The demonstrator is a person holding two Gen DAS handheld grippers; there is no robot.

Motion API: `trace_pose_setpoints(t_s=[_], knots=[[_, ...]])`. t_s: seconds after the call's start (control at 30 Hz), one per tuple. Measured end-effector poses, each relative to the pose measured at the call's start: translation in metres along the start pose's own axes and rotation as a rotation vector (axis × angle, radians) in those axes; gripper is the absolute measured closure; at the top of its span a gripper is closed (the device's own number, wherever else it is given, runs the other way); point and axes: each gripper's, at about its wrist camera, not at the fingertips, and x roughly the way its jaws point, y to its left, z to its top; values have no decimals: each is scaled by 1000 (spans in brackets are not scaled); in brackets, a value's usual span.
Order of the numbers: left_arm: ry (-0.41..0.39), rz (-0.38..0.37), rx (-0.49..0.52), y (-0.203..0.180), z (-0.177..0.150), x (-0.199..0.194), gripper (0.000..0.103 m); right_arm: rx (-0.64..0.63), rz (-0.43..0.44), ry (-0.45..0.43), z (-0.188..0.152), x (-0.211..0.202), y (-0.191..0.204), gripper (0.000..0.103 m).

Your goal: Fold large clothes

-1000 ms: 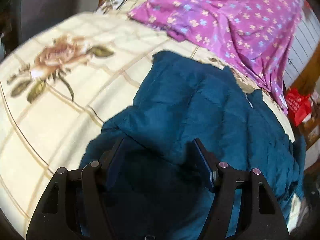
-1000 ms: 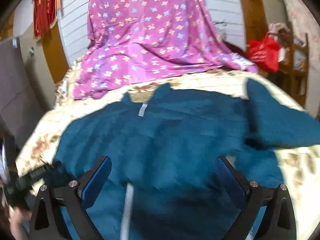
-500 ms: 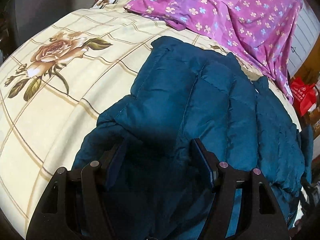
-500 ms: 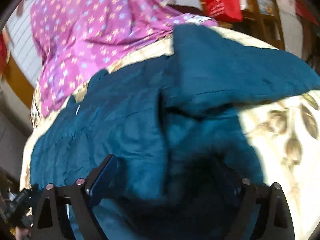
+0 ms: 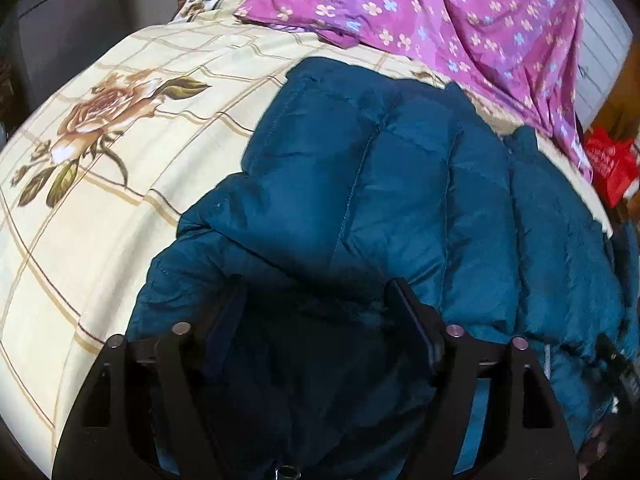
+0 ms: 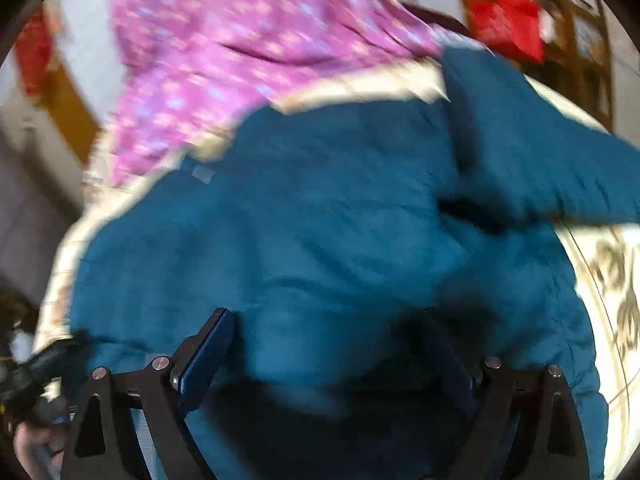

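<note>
Both my left gripper [image 5: 316,312] and right gripper [image 6: 324,344] stand wide over the teal jacket [image 5: 400,184] on the bed [image 5: 120,160]; the left jaws have just been opening, gripping nothing.

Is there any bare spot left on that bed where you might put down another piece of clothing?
Yes. The biggest free patch is the cream sheet with the rose print, left of the blue jacket and in front of the purple cloth. A smaller strip shows right of the jacket, below its outstretched sleeve. The middle and far end are crowded.
</note>
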Motion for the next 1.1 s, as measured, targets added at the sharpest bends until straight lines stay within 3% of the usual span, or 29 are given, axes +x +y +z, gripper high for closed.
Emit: trace_pose_setpoints(t_s=[0.1, 0.2, 0.27, 0.33, 0.43, 0.5, 0.57, 0.63, 0.77, 0.87, 0.93, 1.1], knots=[[5, 19, 33, -5, -1, 2, 23, -22, 24, 1, 1, 0, -1, 1], [-4, 4, -3, 0, -1, -5, 23, -89, -28, 13, -1, 7, 9, 0], [-23, 0, -23, 1, 0, -13, 23, -85, -18, 1, -1, 2, 8, 2], [-73, 6, -14, -4, -1, -28, 23, -38, -3, -70, 0, -16, -4, 3], [-122, -11, 34, -20, -6, -45, 23, 50, -27, -252, 6, -66, -34, 3], [-127, -28, 77, -32, -11, -50, 23, 163, -56, -360, 7, -96, -76, 3], [-110, -50, 120, -45, -16, -50, 23, 253, -109, -390, 8, -112, -118, 3], [-104, -65, 146, -55, -19, -50, 23, 369, -176, -389, 9, -123, -173, 3], [-101, -69, 175, -64, -22, -52, 23, 471, -285, -316, 14, -135, -269, 3], [-102, -69, 179, -64, -23, -52, 23, 556, -235, -252, 10, -139, -331, 4], [-94, -53, 176, -64, -23, -50, 23, 617, -188, -255, 7, -141, -359, 4], [-51, -47, 150, -58, -23, -40, 23, 657, -50, -277, 19, -140, -392, 0]])
